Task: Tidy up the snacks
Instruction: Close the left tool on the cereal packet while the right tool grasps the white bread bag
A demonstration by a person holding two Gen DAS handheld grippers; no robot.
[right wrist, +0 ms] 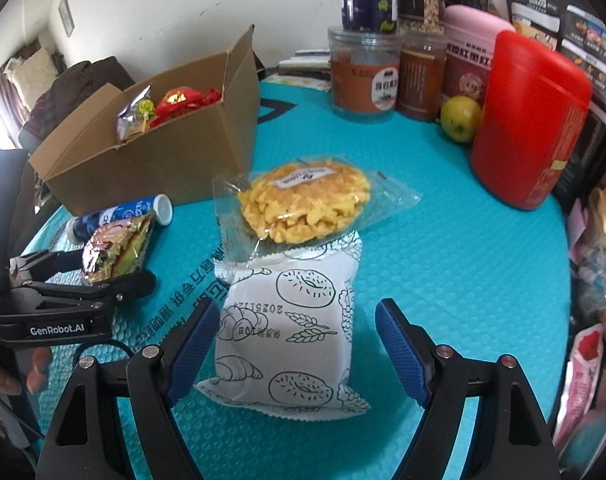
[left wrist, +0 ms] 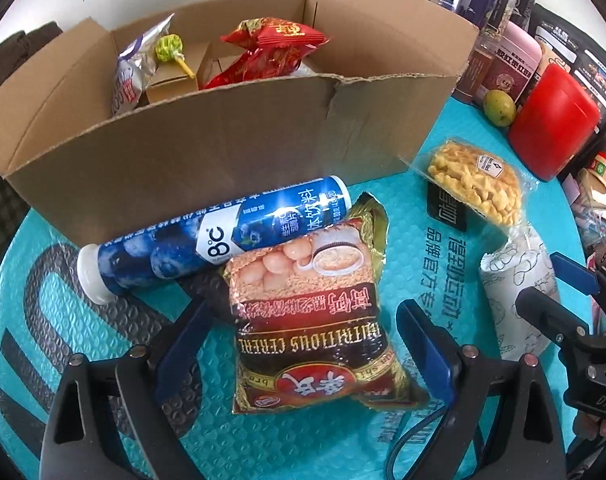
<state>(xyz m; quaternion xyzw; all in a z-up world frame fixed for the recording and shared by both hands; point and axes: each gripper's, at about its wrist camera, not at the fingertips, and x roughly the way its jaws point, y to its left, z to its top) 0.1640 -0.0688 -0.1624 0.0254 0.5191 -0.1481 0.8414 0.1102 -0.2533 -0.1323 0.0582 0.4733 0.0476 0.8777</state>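
Observation:
A cardboard box (left wrist: 207, 136) stands on the teal mat and holds red snack packets (left wrist: 271, 52), a silver bag and a lollipop. In front of it lie a blue tube (left wrist: 215, 236) and a cereal packet (left wrist: 311, 320). My left gripper (left wrist: 303, 332) is open, its fingers on either side of the cereal packet. In the right wrist view my right gripper (right wrist: 295, 336) is open around a white bread packet (right wrist: 291, 332), with a clear-wrapped yellow cracker cake (right wrist: 303, 208) just beyond it. The box (right wrist: 151, 160) stands far left there.
Jars (right wrist: 363, 76), a pink tin, a red canister (right wrist: 531, 120) and a green fruit (right wrist: 461, 118) line the back right of the mat (right wrist: 443, 280). Packets crowd the right edge. The left gripper shows at the left of the right wrist view (right wrist: 83, 276).

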